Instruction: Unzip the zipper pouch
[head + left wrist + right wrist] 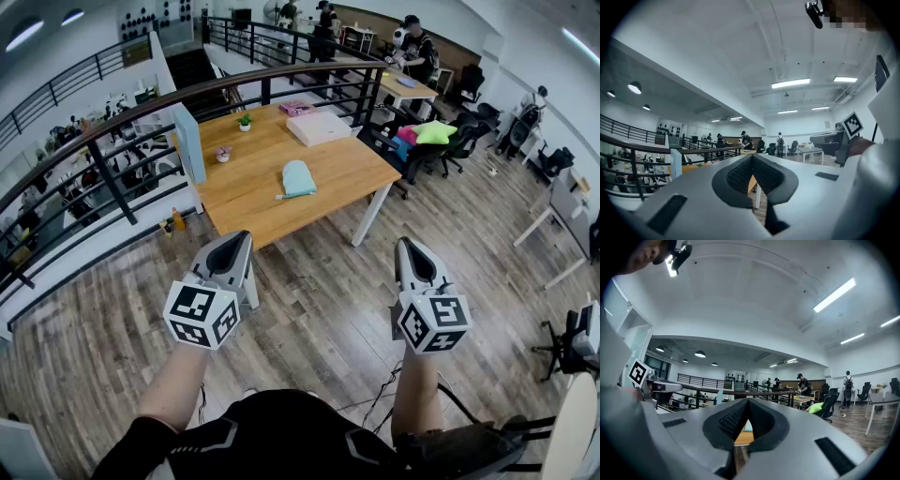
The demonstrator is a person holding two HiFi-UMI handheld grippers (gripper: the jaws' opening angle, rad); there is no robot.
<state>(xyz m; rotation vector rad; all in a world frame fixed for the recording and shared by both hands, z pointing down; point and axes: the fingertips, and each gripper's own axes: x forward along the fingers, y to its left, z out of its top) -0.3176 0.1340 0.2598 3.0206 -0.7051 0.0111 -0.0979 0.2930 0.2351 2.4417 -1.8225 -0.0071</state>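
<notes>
Zipper pouch point(298, 178), light blue, lies flat on the wooden table point(347, 173) near its front edge, closed as far as can be seen, well apart from both grippers. Left gripper point(236, 240) and right gripper point(410, 245) are held level over the wood floor, short of the table. In the left gripper view the left gripper point(752, 157) has its jaws together with nothing between them. The right gripper point(747, 402) is the same, pads meeting and empty.

The only markings are black-and-white square codes on the left marker cube point(200, 315) and the right marker cube point(431, 323). Any print on the white box point(319, 127) at the table's far side is too small to read. A small potted plant point(245, 122) and a pink item point(297, 109) also sit at the far side. A black railing point(112, 178) runs left of the table.
</notes>
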